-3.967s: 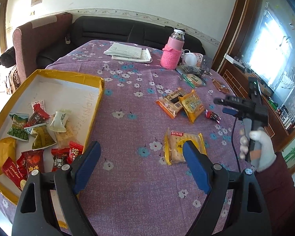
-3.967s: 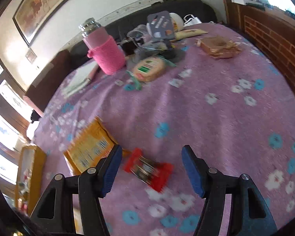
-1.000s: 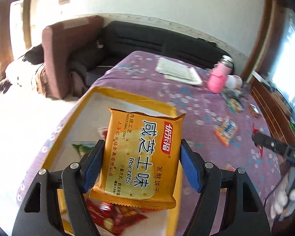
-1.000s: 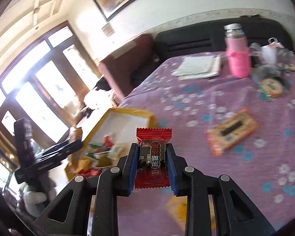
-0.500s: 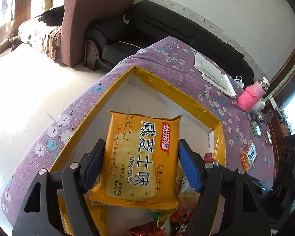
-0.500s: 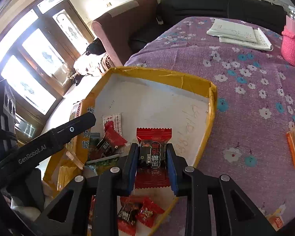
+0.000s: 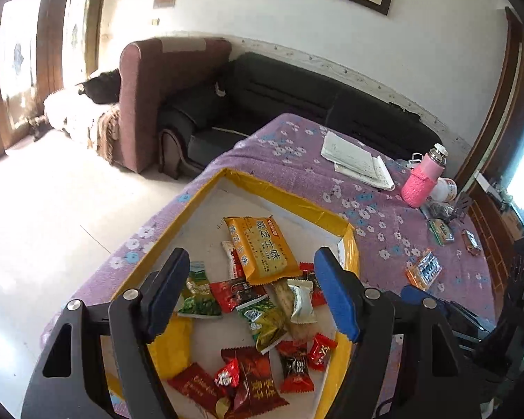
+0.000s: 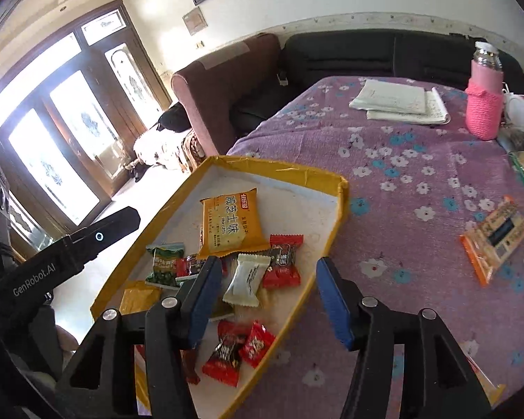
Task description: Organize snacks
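Purple floral tablecloth (image 8: pixel 401 160) bears the snack-filled tray (image 7: pixel 290 206); left claw (image 7: pixel 251 293) and right claw (image 8: pixel 265 300) gape empty above it.

Glossy foil biscuit packet (image 7: pixel 260 249) in a matt cardboard tray (image 7: pixel 290 198). Woven purple cloth (image 8: pixel 419 160) covers the desk. Bottle sleeve (image 8: pixel 484 110): pink knit.

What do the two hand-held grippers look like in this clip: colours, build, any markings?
Both are black plastic frames with silver screws and blue pads on the fingers: left hand-held gripper, right hand-held gripper. The right wrist view shows the left one's side with white "GenRobot.AI" lettering and a small ring mark.
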Demonstrator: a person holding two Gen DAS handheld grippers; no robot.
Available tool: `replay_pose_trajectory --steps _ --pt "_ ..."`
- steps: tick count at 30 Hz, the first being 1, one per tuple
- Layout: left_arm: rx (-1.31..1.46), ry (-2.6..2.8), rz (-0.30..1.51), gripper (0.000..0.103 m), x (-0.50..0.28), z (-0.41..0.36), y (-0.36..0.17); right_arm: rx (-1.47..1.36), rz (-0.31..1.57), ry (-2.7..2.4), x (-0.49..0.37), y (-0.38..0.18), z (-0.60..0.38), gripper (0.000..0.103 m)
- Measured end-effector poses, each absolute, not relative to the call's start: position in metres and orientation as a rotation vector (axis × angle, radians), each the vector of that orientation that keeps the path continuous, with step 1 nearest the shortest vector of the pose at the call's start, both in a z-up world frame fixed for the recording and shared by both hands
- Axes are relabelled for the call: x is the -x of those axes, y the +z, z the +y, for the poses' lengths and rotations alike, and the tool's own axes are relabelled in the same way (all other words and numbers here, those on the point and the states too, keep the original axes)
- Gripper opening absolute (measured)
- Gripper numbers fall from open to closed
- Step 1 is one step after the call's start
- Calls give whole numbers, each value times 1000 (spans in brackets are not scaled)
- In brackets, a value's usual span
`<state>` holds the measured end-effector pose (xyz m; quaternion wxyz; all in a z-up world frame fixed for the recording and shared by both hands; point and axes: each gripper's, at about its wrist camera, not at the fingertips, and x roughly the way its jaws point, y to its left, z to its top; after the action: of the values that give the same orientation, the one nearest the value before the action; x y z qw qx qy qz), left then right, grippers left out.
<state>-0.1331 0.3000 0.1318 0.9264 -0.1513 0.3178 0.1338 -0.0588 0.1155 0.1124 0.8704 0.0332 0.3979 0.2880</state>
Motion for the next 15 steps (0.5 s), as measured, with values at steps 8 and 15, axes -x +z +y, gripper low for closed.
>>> replay_pose_trajectory --steps 8,15 --pt "191 352 530 87 191 233 159 -181 748 517 112 114 37 61" --pt "95 367 544 87 197 192 158 -169 725 480 141 108 2 66"
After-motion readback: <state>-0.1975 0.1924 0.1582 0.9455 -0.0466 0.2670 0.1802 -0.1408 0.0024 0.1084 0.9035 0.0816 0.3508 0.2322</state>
